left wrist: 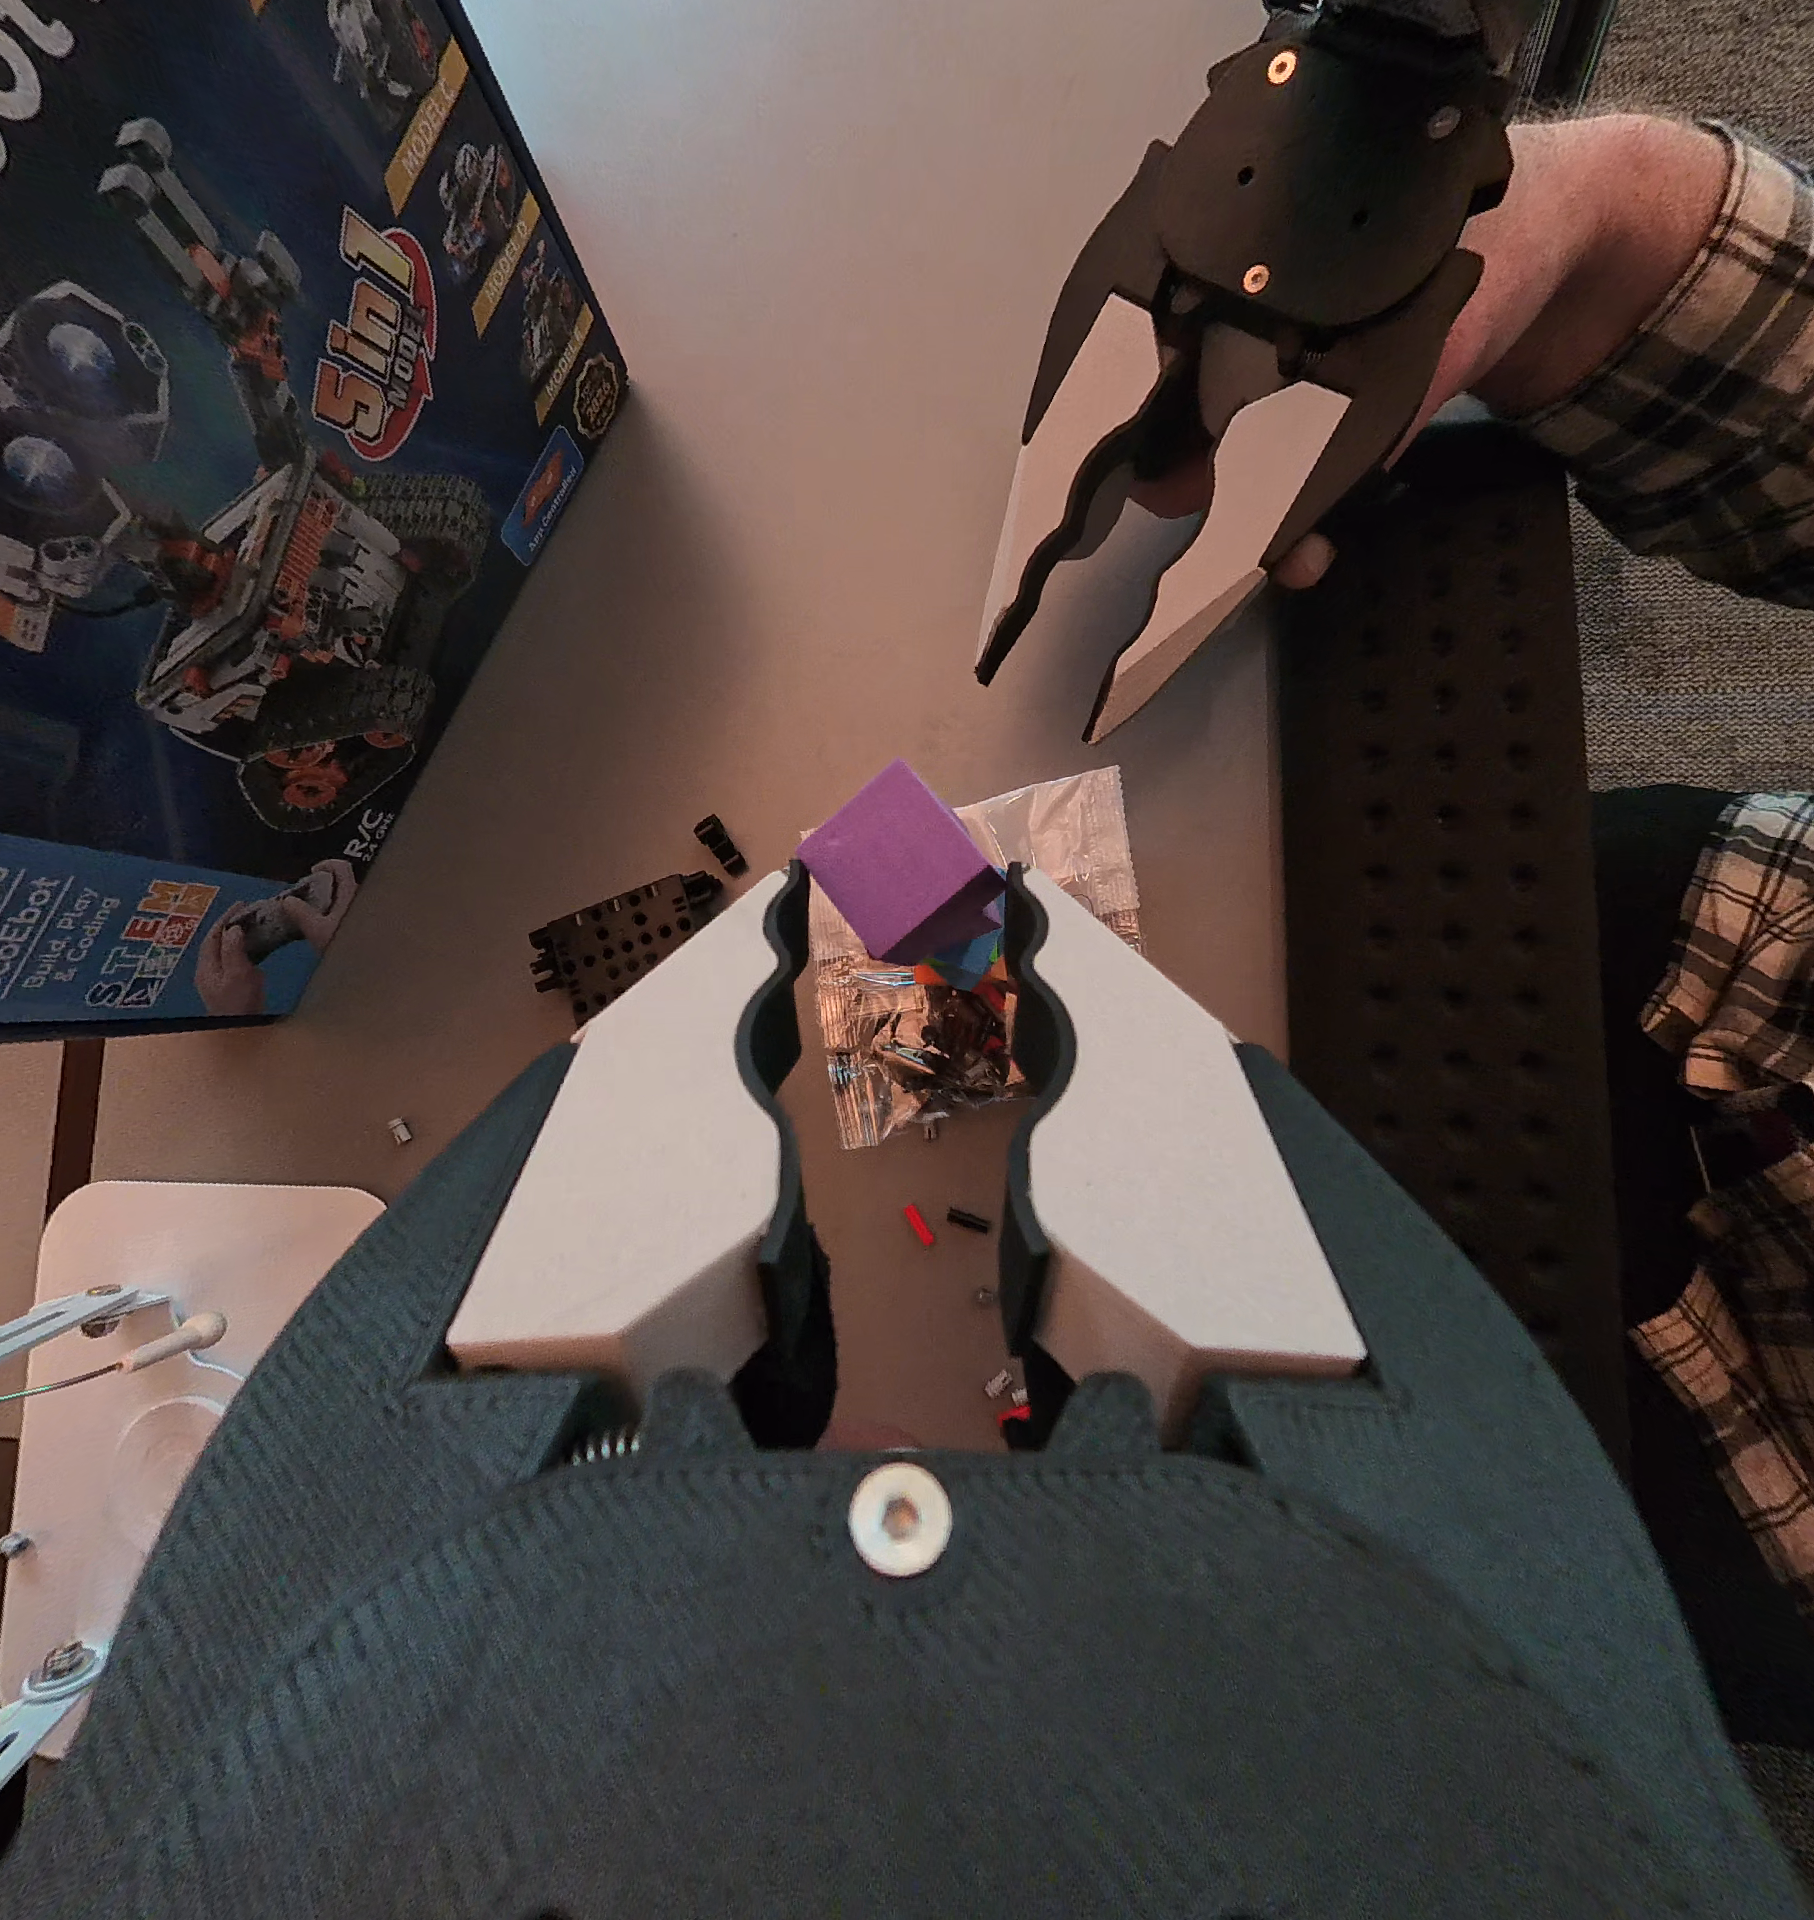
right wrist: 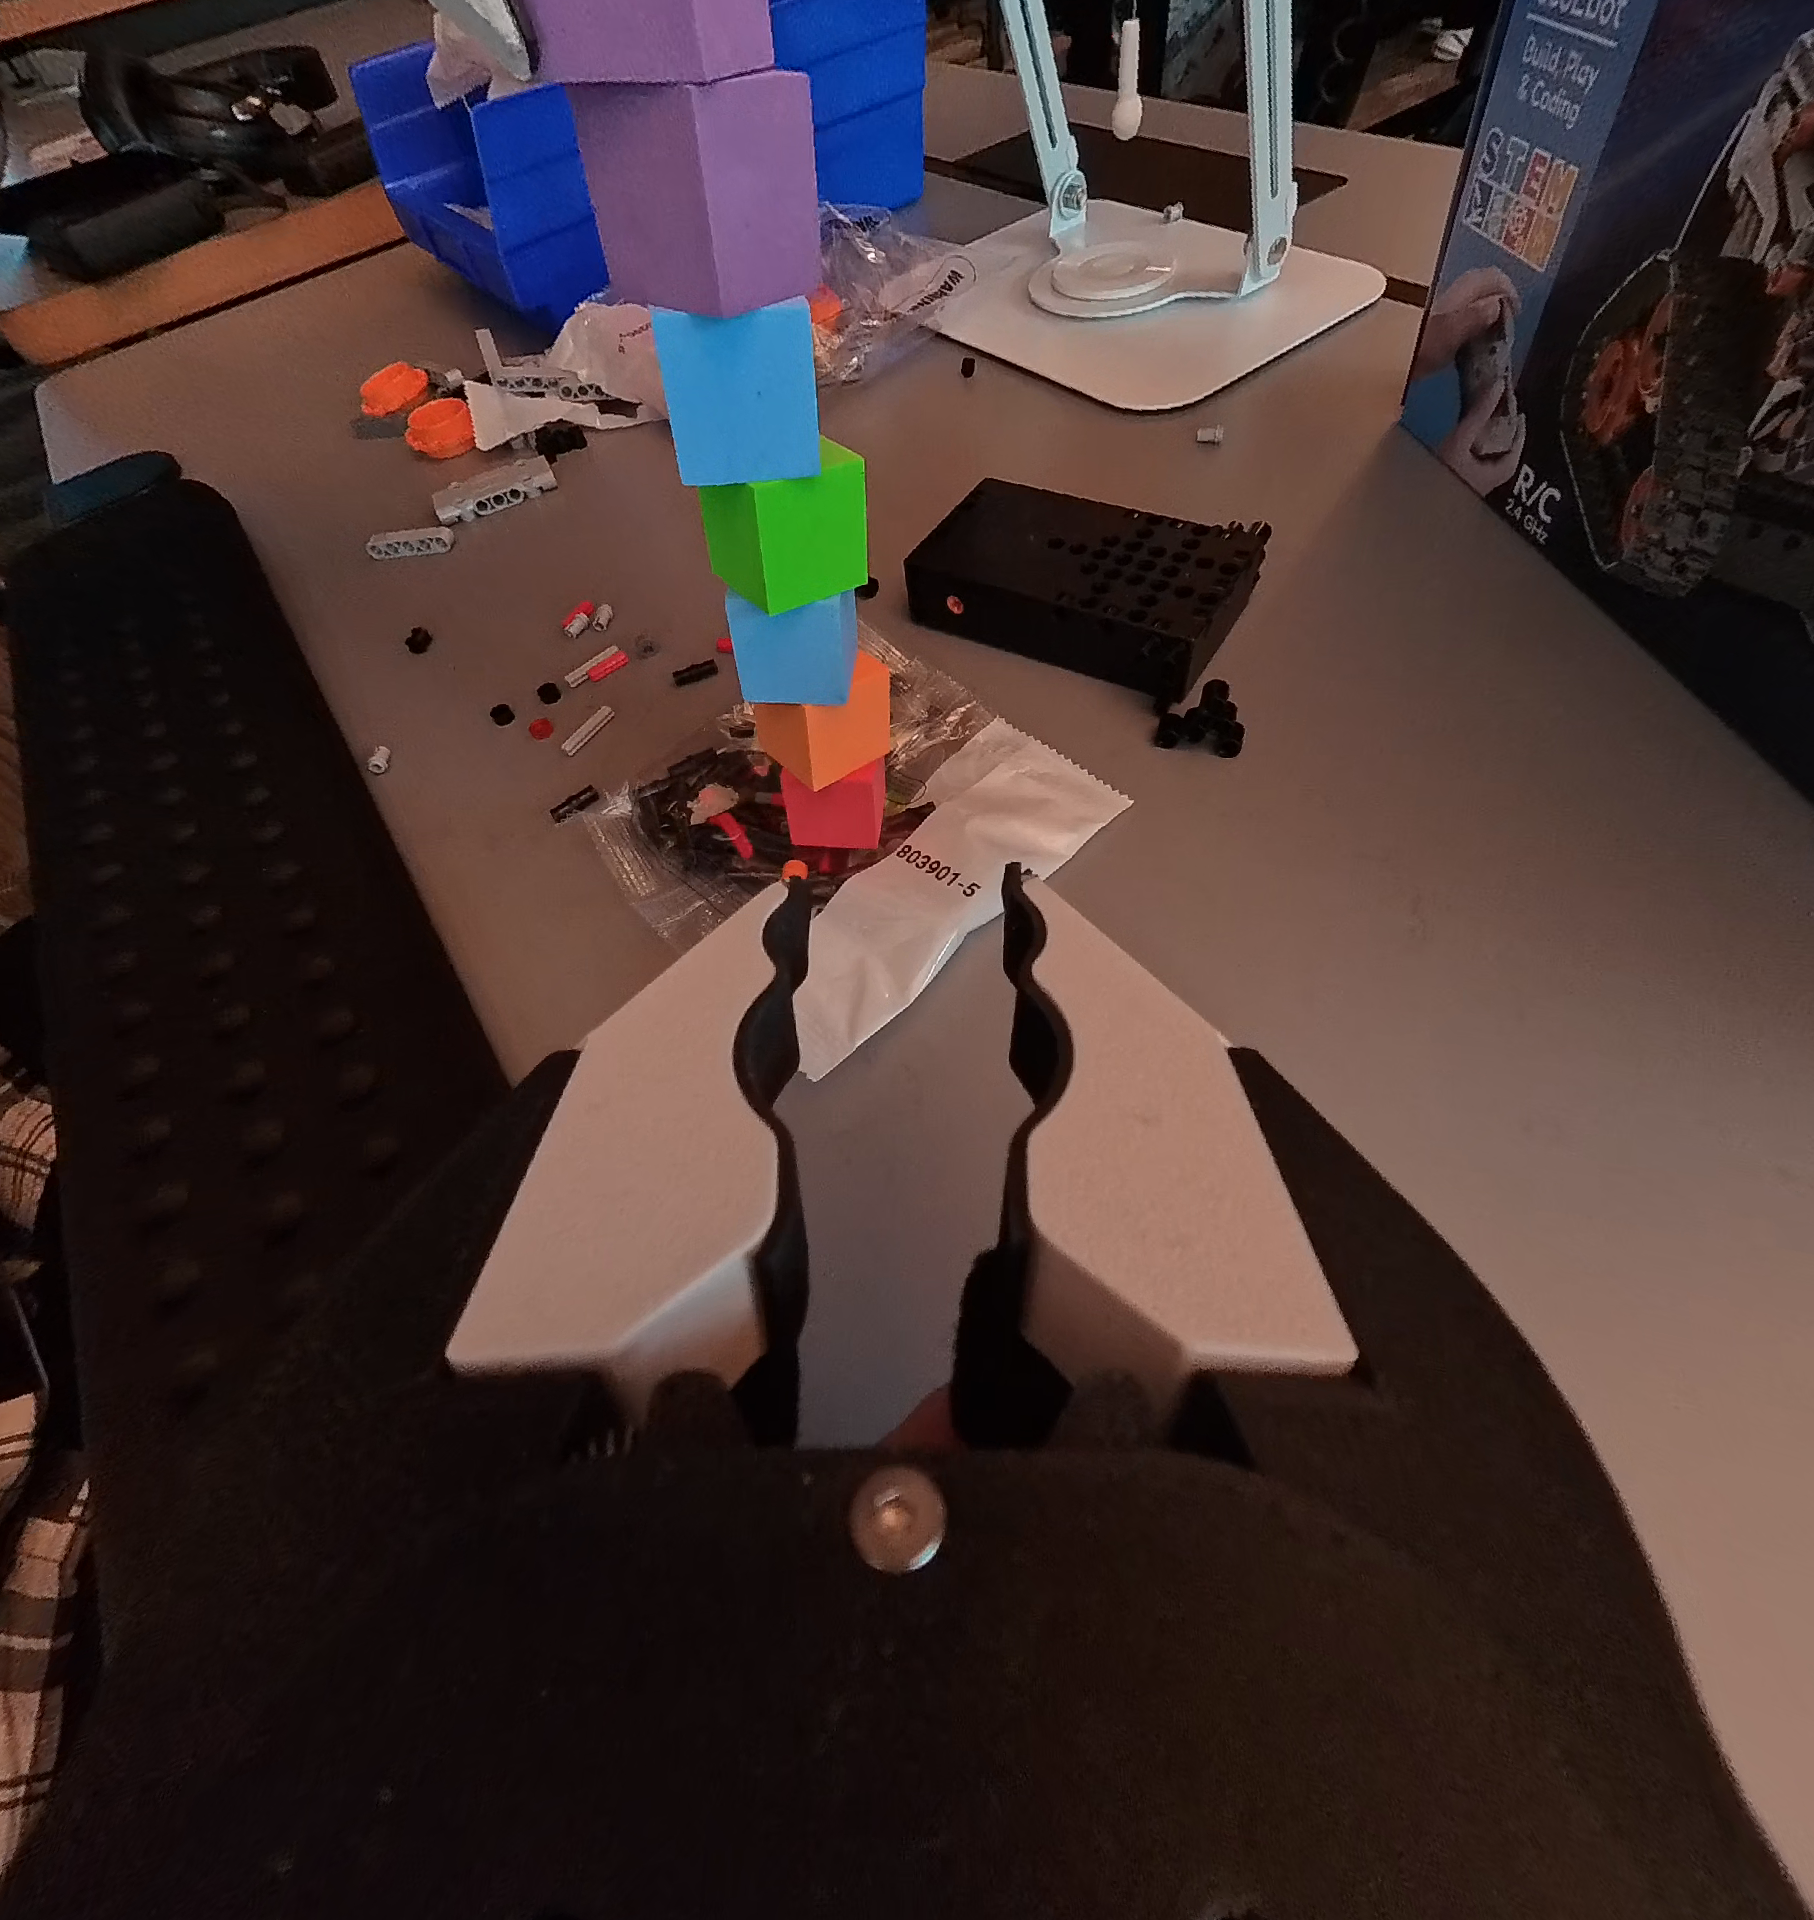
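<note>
We held the left gripper point(left wrist: 908, 894) above the tower of cubes point(right wrist: 778, 499), its jaws parted and the top purple cube point(left wrist: 898, 873) sitting between the fingertips; whether the pads touched it we could not tell. The tower stood on a clear bag of small parts point(right wrist: 778, 831) on the grey table point(right wrist: 1402, 935): red at the base, then orange, blue, green, blue and purple cubes. Our right gripper point(right wrist: 903, 888) hung near the tower's foot, spread and holding nothing, over a white packet point(right wrist: 944, 914). A black perforated block point(right wrist: 1079, 582) lay right of the tower, a blue toy box point(left wrist: 207, 520) beyond it.
</note>
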`<move>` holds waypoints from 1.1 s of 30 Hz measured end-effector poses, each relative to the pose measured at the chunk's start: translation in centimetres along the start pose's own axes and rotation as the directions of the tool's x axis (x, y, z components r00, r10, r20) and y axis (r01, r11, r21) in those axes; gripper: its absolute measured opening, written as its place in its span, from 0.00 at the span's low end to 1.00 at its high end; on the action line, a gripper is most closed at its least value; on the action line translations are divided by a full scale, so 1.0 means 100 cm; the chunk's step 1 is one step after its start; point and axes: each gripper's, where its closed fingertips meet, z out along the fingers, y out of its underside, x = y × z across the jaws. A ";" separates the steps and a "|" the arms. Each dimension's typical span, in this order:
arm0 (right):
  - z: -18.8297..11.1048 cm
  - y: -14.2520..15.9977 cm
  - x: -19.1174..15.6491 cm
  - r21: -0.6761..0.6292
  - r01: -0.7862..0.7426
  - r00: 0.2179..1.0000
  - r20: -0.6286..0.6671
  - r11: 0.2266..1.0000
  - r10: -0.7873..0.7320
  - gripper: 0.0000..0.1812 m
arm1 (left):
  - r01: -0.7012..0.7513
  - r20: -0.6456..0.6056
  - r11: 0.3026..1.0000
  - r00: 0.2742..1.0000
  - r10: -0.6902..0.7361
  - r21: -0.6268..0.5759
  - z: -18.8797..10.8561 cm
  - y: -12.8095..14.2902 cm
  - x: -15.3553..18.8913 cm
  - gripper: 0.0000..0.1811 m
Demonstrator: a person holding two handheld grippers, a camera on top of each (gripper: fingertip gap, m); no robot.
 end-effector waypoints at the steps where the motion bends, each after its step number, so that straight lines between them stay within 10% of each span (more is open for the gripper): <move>1: 0.000 0.000 0.000 0.001 0.001 1.000 0.000 1.000 -0.001 0.20 | 0.000 0.000 1.000 1.000 0.000 0.002 0.000 0.000 0.000 0.20; 21: -0.002 -0.002 0.001 0.015 -0.001 1.000 -0.007 1.000 0.001 0.20 | 0.026 0.079 0.988 0.996 -0.038 0.154 -0.033 -0.007 -0.009 0.23; 33: 0.004 0.018 0.024 -0.077 0.056 0.987 -0.145 0.995 -0.067 0.20 | 0.171 0.316 0.927 0.906 -0.281 0.333 -0.067 0.069 -0.024 0.20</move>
